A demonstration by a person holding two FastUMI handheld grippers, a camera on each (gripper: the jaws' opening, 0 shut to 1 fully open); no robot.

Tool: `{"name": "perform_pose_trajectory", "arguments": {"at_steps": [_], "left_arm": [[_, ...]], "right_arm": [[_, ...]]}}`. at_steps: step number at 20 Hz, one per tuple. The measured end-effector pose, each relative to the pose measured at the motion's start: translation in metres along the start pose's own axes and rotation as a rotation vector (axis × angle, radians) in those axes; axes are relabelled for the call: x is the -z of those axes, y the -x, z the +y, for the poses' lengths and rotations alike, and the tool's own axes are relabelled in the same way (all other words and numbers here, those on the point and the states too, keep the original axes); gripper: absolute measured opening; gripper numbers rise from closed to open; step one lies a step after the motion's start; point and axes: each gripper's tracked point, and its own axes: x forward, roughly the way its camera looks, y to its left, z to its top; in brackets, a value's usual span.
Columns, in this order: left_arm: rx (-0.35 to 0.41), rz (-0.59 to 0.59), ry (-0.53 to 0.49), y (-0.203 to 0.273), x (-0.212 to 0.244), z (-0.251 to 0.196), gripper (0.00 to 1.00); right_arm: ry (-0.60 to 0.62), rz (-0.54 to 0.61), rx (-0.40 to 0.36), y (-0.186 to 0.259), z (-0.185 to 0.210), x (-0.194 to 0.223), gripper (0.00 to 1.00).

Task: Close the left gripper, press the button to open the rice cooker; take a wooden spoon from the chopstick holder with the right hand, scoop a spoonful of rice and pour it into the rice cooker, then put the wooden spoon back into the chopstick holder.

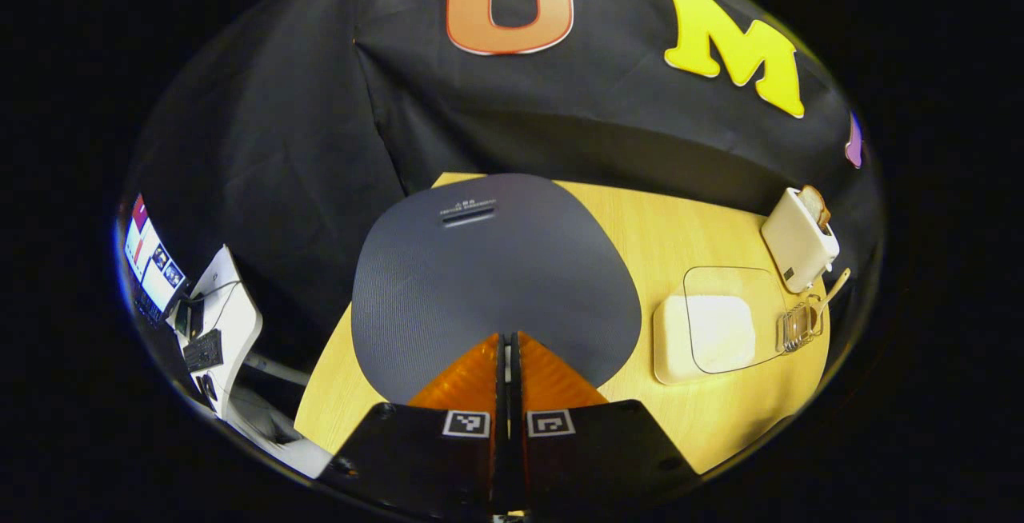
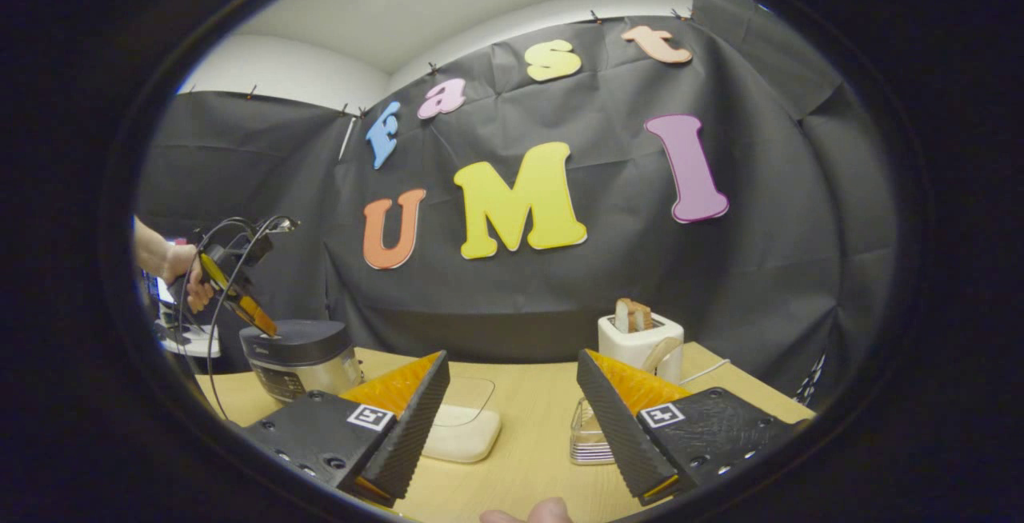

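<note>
While the left gripper [image 1: 509,337], fingers pressed together, is hanging over the rice cooker [image 1: 488,267] mid-pic, right gripper [image 2: 512,395] is gaping wide, bottom center.

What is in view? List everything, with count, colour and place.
rice cooker: one, dark grey lid, shut, at the table's left end
table: one, light wood, under everything
rice box: one, white with clear lid, middle of the table
chopstick holder: one, clear, right of the rice box
wooden spoon: one, pale wood, standing in the holder
toaster: one, white, bread inside, behind the holder
monitor: one, lit, on a white desk off the table's left
left tool: one, shut, over the cooker lid
right tool: one, open, facing the holder and rice box
hand: one, holding the left tool
</note>
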Motion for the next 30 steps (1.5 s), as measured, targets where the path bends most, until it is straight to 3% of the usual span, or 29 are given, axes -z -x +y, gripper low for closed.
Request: {"name": "perform_pose_trajectory", "arguments": {"at_steps": [3, 4, 5, 6, 7, 8, 9, 10, 11, 13, 16, 19, 20, 23, 25, 27, 30], "left_arm": [[-0.063, -0.053, -0.036, 0.009, -0.013, 0.001, 0.03], [-0.050, -0.087, -0.030, 0.016, -0.021, -0.005, 0.03], [-0.074, -0.157, -0.037, 0.021, -0.039, -0.003, 0.11], [-0.104, -0.255, -0.049, 0.035, -0.060, 0.003, 0.12], [-0.129, -0.358, -0.046, 0.054, -0.085, 0.013, 0.22], [-0.107, -0.453, -0.020, 0.070, -0.104, 0.014, 0.25], [-0.077, -0.516, 0.017, 0.082, -0.113, 0.013, 0.50], [-0.040, -0.518, 0.054, 0.088, -0.114, 0.010, 0.60], [-0.019, -0.480, 0.077, 0.093, -0.104, 0.010, 0.77], [-0.058, -0.455, 0.082, 0.093, -0.093, 0.023, 0.98], [-0.097, -0.626, 0.044, 0.118, -0.105, 0.022, 0.99], [-0.064, -0.767, 0.016, 0.141, -0.102, -0.005, 0.94], [-0.039, -0.798, 0.012, 0.145, -0.096, -0.013, 0.99], [-0.018, -0.821, 0.014, 0.146, -0.076, -0.032, 0.96], [0.030, -0.841, 0.037, 0.143, -0.064, -0.050, 0.99], [0.047, -0.837, 0.041, 0.142, -0.050, -0.060, 0.96], [0.028, -0.876, 0.026, 0.147, -0.044, -0.065, 1.00]], "right_arm": [[0.009, 0.008, 0.009, -0.001, -0.005, -0.003, 0.95], [0.023, 0.002, 0.012, 0.002, -0.007, -0.007, 0.95], [0.032, -0.012, 0.017, 0.006, -0.008, -0.013, 0.92], [0.038, -0.031, 0.027, 0.010, -0.011, -0.020, 0.96], [0.042, -0.045, 0.037, 0.013, -0.014, -0.026, 0.96], [0.044, -0.060, 0.047, 0.016, -0.016, -0.029, 0.95], [0.047, -0.067, 0.056, 0.018, -0.019, -0.034, 0.95], [0.052, -0.070, 0.064, 0.019, -0.022, -0.036, 0.95], [0.052, -0.069, 0.070, 0.019, -0.025, -0.039, 0.95], [0.053, -0.065, 0.082, 0.021, -0.032, -0.044, 0.95], [0.065, -0.059, 0.110, 0.025, -0.050, -0.045, 0.95], [0.052, -0.023, 0.130, 0.027, -0.072, -0.038, 0.95], [0.049, -0.004, 0.146, 0.030, -0.082, -0.033, 0.99], [0.024, 0.056, 0.208, 0.039, -0.117, -0.016, 0.95], [0.011, 0.101, 0.244, 0.036, -0.138, -0.003, 0.95], [0.007, 0.156, 0.236, 0.025, -0.147, 0.013, 0.95], [-0.024, 0.224, 0.180, -0.013, -0.142, 0.033, 0.96]]}}
